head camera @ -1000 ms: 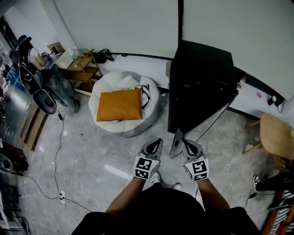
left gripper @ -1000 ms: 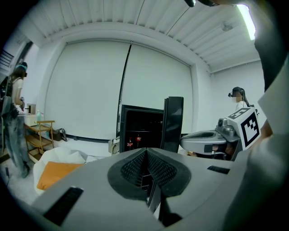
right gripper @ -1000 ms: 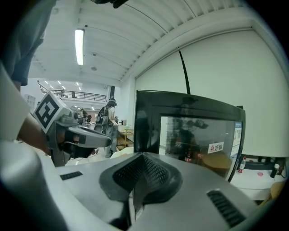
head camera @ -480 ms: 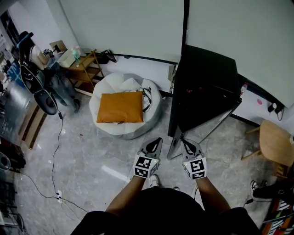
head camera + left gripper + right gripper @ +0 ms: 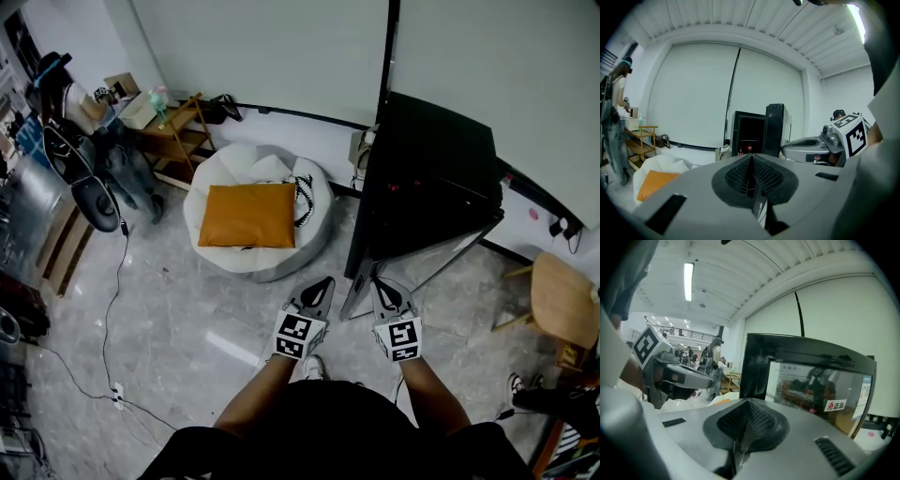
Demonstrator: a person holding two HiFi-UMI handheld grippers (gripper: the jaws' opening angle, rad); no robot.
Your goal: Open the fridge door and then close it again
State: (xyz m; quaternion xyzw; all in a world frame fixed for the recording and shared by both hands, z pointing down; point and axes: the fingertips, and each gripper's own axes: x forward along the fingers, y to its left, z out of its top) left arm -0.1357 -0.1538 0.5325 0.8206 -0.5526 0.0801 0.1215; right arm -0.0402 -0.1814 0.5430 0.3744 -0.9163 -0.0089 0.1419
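Left gripper (image 5: 322, 285), right gripper (image 5: 383, 287) pinched; glossy fridge (image 5: 431, 178) ajar.

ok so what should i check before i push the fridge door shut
1. fridge door open and ready to close: ok, it stands swung out from the fridge.
2. left tongs shut and empty: ok.
3. right tongs shut and empty: ok.
4. right tongs touching the fridge door: cannot tell; the head view shows them close by its free edge.
5. left tongs out of the door's swing: cannot tell; they point into the open fridge.
6. beanbag clear of the door: ok, it sits apart, to the left.
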